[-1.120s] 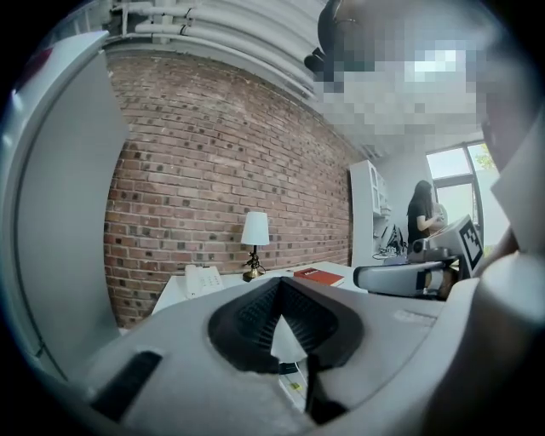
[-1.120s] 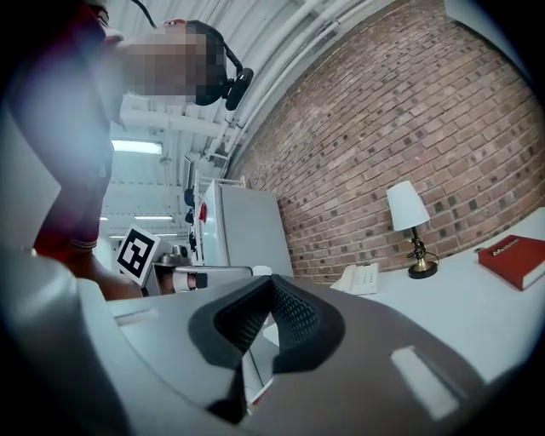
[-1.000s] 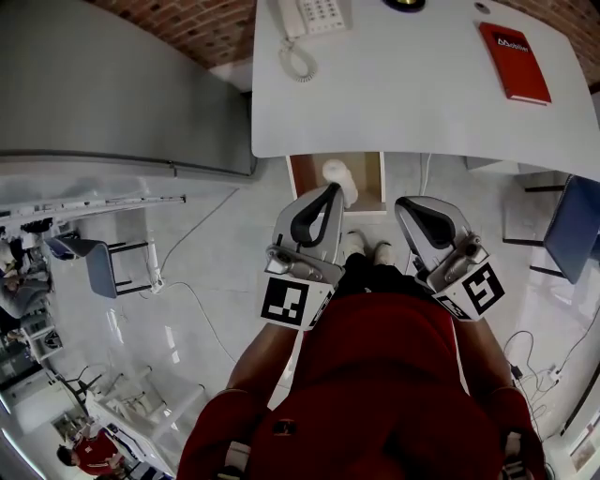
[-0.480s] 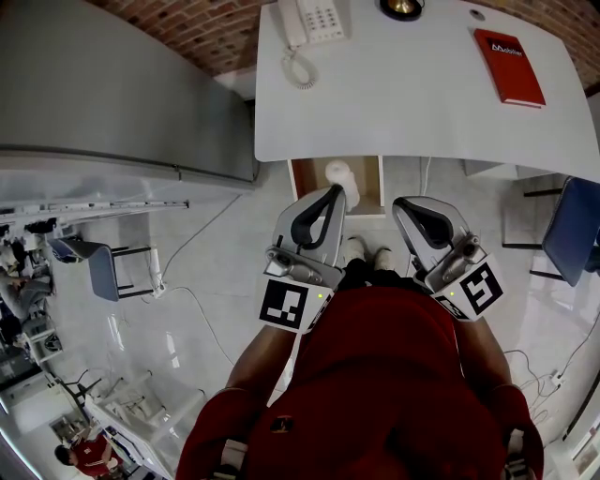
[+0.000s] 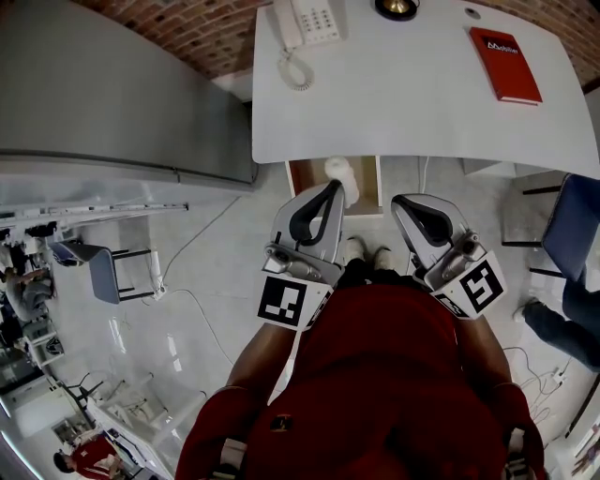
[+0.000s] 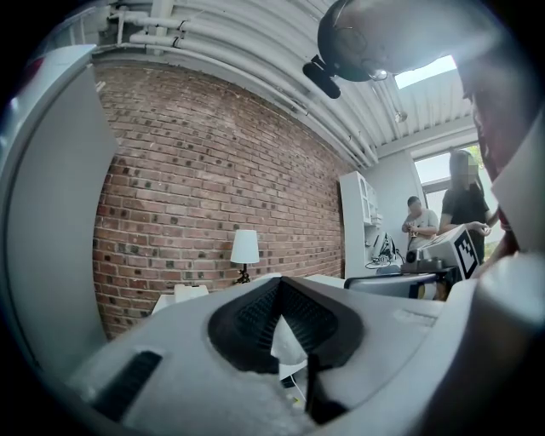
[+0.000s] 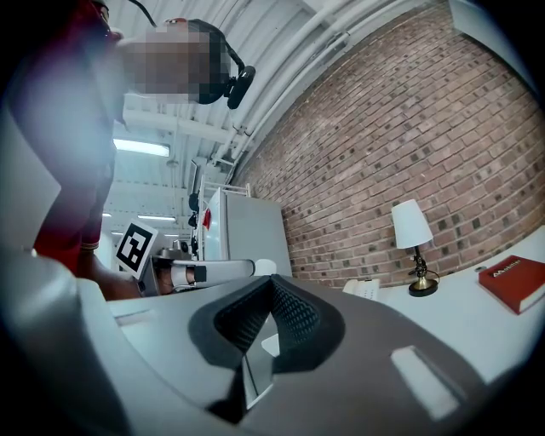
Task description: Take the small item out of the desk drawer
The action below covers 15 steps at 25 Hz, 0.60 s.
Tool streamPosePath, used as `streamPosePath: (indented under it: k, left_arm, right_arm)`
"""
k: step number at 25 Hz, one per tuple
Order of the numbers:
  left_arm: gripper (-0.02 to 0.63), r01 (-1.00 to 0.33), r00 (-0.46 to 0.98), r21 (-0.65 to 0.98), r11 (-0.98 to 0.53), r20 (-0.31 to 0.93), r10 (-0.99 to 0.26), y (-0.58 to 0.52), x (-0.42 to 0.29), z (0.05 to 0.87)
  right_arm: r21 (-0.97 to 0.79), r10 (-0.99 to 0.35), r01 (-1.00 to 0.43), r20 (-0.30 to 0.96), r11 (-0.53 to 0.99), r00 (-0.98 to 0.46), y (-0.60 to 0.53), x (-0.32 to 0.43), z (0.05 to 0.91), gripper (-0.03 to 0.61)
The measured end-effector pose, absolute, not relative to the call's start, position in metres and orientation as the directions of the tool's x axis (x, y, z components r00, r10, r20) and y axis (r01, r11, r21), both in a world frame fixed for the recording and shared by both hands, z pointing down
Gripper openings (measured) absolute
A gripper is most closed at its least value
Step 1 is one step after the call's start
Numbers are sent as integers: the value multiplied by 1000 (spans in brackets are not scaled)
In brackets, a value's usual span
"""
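Under the front edge of the white desk a wooden drawer stands pulled out. A small white item shows in it, right by the tip of my left gripper; I cannot tell whether they touch. In the left gripper view that gripper is shut, its pads meeting with nothing between them. My right gripper hangs beside it, to the right of the drawer, and is also shut and empty. Both are held level in front of my torso, pointing at the brick wall.
On the desk are a white phone, a red book and a lamp. A grey cabinet stands left of the desk and a blue chair to the right. Cables lie on the floor. A person's legs show at right.
Both grippers have stayed where they were, still shut. A person's legs have come into view at the right edge of the head view.
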<state>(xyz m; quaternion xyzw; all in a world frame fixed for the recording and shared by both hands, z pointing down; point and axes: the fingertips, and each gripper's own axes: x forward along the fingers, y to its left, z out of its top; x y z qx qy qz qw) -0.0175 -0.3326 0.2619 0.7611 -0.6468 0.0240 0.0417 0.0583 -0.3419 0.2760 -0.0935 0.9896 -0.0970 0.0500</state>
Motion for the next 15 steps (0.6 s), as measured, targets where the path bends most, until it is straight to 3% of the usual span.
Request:
streamPosePath:
  k: [15]
  left_arm:
    - [6,-985,173,45,-169,100,-980,-330,-17,256]
  right_arm:
    - [-197,-208,-191,-69,961,-976,-342,64,270,12]
